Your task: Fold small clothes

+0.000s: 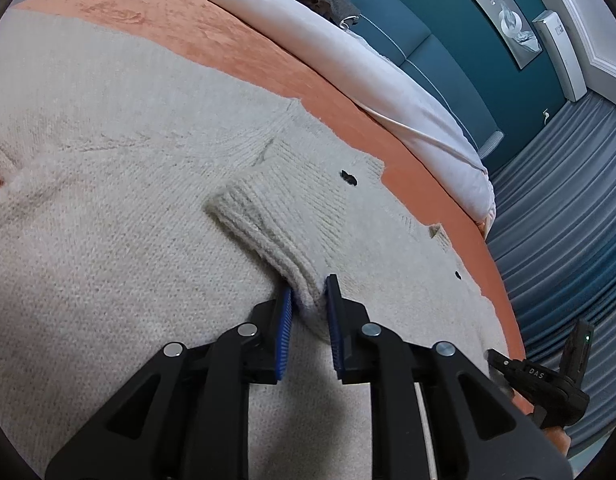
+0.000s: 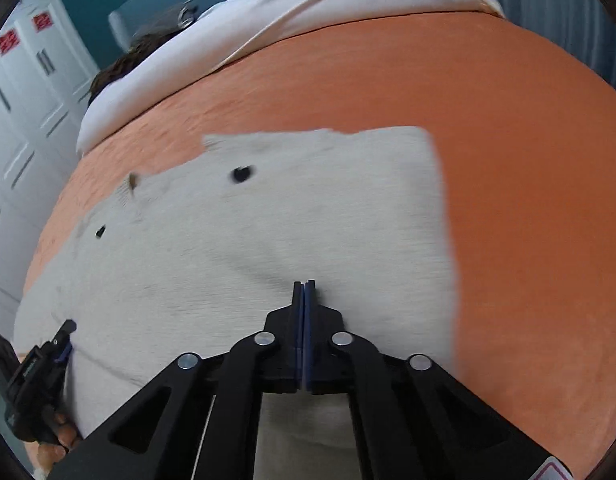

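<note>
From the left wrist view, one cream knitted cardigan [image 1: 128,208] lies spread over an orange bedspread [image 1: 212,28] on a bed. One sleeve is folded across the body, its ribbed cuff [image 1: 244,208] pointing up and left. The left claw [image 1: 309,296] stands narrow, and a bunch of that sleeve's knit sits between its two blue pads [image 1: 285,308], which press against the fabric on both sides. Two dark buttons show on the cardigan's front edge: one [image 1: 348,178] near the cuff, the other [image 1: 458,275] lower and to the right. A white duvet [image 1: 348,64] lies rolled along the far side of the bedspread, against a teal padded headboard [image 1: 448,52]. At the lower right edge, part of the right claw's black body [image 1: 548,380] is seen beside the cardigan; its tips cannot be made out here.

From the right wrist view, which is blurred, the same cardigan [image 2: 308,208] lies flat on the orange bedspread [image 2: 528,160], its right edge straight. The right claw [image 2: 305,283] is fully closed, pads together with nothing between them, its tip over the knit. Two dark buttons [image 2: 242,173] [image 2: 100,231] show on the left part. The white duvet [image 2: 268,8] runs along the top, and white cupboard doors [image 2: 24,92] stand at the left. The left claw [image 2: 64,340] shows at the lower left edge, on the cardigan's fabric.
</note>
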Demonstrator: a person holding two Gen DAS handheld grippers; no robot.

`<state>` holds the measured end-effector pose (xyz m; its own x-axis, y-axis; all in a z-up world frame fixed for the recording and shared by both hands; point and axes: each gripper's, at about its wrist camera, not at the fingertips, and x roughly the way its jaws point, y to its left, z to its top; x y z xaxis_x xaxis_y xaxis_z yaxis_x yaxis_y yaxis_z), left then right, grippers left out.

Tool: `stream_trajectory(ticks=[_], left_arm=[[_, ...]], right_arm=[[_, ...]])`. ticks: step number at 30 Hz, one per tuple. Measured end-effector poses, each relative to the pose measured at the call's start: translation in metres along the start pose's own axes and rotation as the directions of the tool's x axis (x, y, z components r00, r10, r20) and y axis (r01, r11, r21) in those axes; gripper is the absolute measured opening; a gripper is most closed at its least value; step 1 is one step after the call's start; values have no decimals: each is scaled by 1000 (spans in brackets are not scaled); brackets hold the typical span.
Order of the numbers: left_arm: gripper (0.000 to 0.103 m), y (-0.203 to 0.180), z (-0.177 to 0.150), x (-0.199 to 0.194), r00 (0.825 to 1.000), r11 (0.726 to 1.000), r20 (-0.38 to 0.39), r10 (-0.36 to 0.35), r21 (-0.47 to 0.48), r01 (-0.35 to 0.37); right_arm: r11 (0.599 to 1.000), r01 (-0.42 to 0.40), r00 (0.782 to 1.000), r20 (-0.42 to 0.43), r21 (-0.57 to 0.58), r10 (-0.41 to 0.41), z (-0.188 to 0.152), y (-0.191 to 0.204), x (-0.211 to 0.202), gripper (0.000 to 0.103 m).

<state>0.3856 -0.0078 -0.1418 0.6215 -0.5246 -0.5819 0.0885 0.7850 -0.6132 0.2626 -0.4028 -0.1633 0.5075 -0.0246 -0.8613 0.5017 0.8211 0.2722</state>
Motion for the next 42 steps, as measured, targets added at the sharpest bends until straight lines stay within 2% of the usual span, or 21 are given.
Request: stream_trajectory(ticks=[1,2,4,6,8,10,12,14,17,21,23,24,27,30,32,35,37,38,40,41,42], left_arm=[[17,0,0,-1,1000,1000,-1,-2,2,2],[18,-1,1,-2,1000,1000,-2,0,6,0],[29,-10,5,-4,1000,1000,-15,11,21,-10],[56,-24,7,-11,1000,998,-10,27,57,-26],[70,-35,6,-15,997,994,12,74,83,-75],[70,-40,6,-10,993,989,-23,119,91,-116],[70,-39,7,-9,990,988,-45,132,82,-128],[70,-39,7,-11,990,987,-45,133,95,-128],[70,-34,9,-20,988,985,-46,148,96,-143],[76,3,28,-70,988,989,31,151,-15,-150],[80,36,43,-102,979,980,79,189,-79,-182],[81,52,51,-115,972,974,98,212,-107,-202],[83,123,79,-159,931,925,133,341,-222,-308],[83,204,105,-201,889,839,137,437,-418,-348],[83,244,119,-219,882,792,152,446,-526,-310],[83,268,143,-226,875,761,176,451,-588,-274],[82,269,161,-219,880,773,169,444,-568,-281],[68,271,169,-212,892,783,160,422,-560,-270],[33,270,179,-201,897,779,125,425,-555,-292],[11,268,184,-199,902,789,126,414,-544,-286],[12,257,189,-198,905,808,142,401,-520,-277]], right_arm=[[998,22,1000,12,53,-23,1,-17,-8,0],[995,-31,999,22,97,29,2,-27,-18,0],[994,-67,997,47,89,63,0,-24,-35,14],[995,-101,993,58,-5,101,-11,-4,-46,14],[992,-78,997,18,-99,81,-21,4,-36,12],[991,12,999,-28,-132,-16,-29,-9,-16,0],[998,-58,998,-7,-25,58,-25,-43,-12,0],[997,-65,998,3,37,65,-23,-53,-14,0],[996,47,999,14,-70,-46,-22,-30,-10,0],[977,177,984,59,-122,-170,-30,2,-28,0],[970,173,982,98,-169,-158,-53,19,-51,12],[972,145,987,100,-187,-128,-65,25,-61,12],[971,71,996,67,-227,-57,-107,45,-82,15],[970,16,1000,7,-242,-15,-149,62,-90,19],[973,-5,1000,-23,-232,0,-170,68,-95,34],[974,-33,998,-54,-222,21,-194,79,-97,56],[966,-7,999,-46,-260,-5,-208,85,-94,62],[960,5,999,-30,-281,-14,-215,88,-94,65],[951,7,1000,-8,-309,-10,-222,91,-95,72],[951,2,1000,-5,-310,-3,-223,92,-93,76],[952,-8,1000,-2,-306,8,-224,91,-92,77]])
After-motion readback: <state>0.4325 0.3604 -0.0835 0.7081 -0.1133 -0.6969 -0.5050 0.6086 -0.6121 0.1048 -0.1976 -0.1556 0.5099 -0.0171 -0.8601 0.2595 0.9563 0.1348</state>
